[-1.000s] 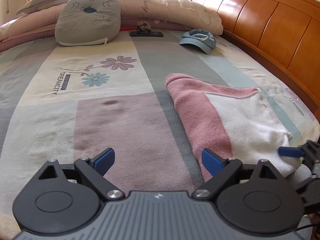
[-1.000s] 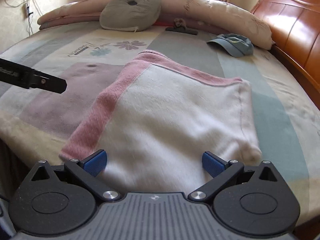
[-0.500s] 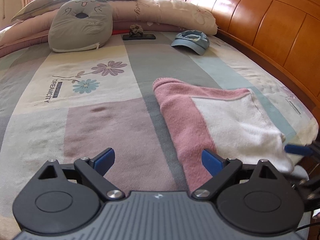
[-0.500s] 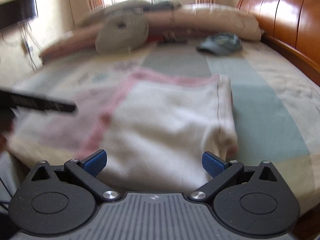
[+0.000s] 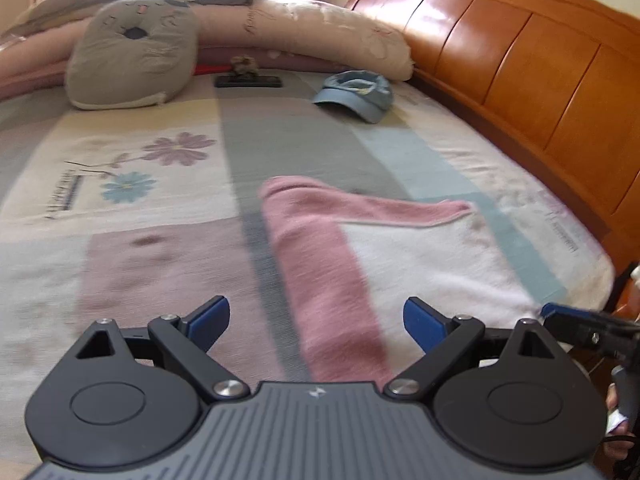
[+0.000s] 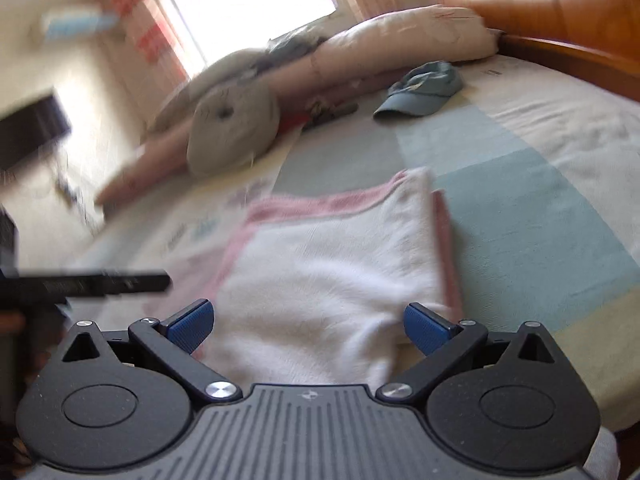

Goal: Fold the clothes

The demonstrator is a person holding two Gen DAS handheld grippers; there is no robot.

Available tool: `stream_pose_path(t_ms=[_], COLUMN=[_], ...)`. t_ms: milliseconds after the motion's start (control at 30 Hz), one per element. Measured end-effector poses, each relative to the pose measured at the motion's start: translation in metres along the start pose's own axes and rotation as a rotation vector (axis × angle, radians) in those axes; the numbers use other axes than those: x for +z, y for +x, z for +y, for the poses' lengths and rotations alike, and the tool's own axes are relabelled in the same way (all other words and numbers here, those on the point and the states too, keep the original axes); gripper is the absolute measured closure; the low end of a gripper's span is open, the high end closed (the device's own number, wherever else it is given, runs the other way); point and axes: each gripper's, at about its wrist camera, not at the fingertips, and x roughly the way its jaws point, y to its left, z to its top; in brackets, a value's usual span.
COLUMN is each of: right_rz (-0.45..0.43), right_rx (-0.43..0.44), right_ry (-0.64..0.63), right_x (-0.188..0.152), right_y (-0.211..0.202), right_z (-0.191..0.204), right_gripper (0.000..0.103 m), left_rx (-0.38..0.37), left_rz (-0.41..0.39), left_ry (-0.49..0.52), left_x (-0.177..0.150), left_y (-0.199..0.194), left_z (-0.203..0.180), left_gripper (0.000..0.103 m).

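Left wrist view is showing the left gripper (image 5: 316, 320) hovering with its blue fingers spread wide, gripping nothing, right above the near end of the folded pink-and-white garment (image 5: 404, 256). That garment is lying flat near the front edge of the bed, pink band on the left, white part on the right. The right gripper (image 6: 306, 322) is also gaping wide and empty, sitting over the white part from the other side; its view is pretty blurry. The patchwork bedspread (image 5: 160, 184) with flower prints is covering the whole bed. Further back, a blue cap (image 5: 356, 94) is resting near the wooden headboard (image 5: 520, 64), a grey cushion (image 5: 132, 64) is leaning on the long pink pillows (image 5: 320, 36), and a bright window (image 6: 248, 4) is glowing behind.
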Motion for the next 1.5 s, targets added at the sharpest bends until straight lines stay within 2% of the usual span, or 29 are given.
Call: stream_pose_path(t_ms=[200, 300, 433, 533, 667, 800, 967, 1067, 1200, 1400, 1500], right_rz=[0.004, 0.031, 0.033, 0.082, 0.137, 0.189, 0.294, 0.335, 0.381, 0.408, 0.417], right_rx=[0.004, 0.019, 0.056, 0.080, 0.134, 0.136, 0.188, 0.204, 0.202, 0.245, 0.249], right_ry=[0.197, 0.272, 0.342, 0.380, 0.405, 0.391, 0.458, 0.468, 0.410, 0.436, 0.434], right_x=[0.007, 0.008, 0.006, 0.005, 0.014, 0.031, 0.047, 0.055, 0.060, 0.072, 0.075], right_y=[0.003, 0.012, 0.019, 0.029, 0.040, 0.053, 0.079, 0.090, 0.103, 0.120, 0.126], right_z=[-0.047, -0.065, -0.080, -0.089, -0.098, -0.102, -0.114, -0.115, -0.108, -0.114, -0.115], right_gripper=[0.000, 0.000, 0.000, 0.000, 0.000, 0.000, 0.000, 0.000, 0.000, 0.000, 0.000], left_rx=[-0.201, -0.255, -0.264, -0.255, -0.277, -0.242, -0.259, -0.309, -0.402, -0.489, -0.520], left_rz=[0.022, 0.036, 0.095, 0.143, 0.131, 0.137, 0.233, 0.290, 0.358, 0.378, 0.386], left_ry=[-0.087, -0.078, -0.121, -0.152, -0.171, -0.193, -0.339, -0.430, -0.509, -0.505, -0.494], left_x=[0.011, 0.015, 0.014, 0.014, 0.027, 0.036, 0.022, 0.013, 0.007, 0.025, 0.031], left_y=[0.014, 0.022, 0.045, 0.063, 0.056, 0.050, 0.063, 0.076, 0.100, 0.138, 0.150], left_z=[-0.010, -0.020, -0.026, -0.021, -0.012, 0.014, 0.059, 0.077, 0.088, 0.084, 0.078], left_gripper=[0.009, 0.009, 0.009, 0.008, 0.008, 0.008, 0.008, 0.008, 0.008, 0.008, 0.002])
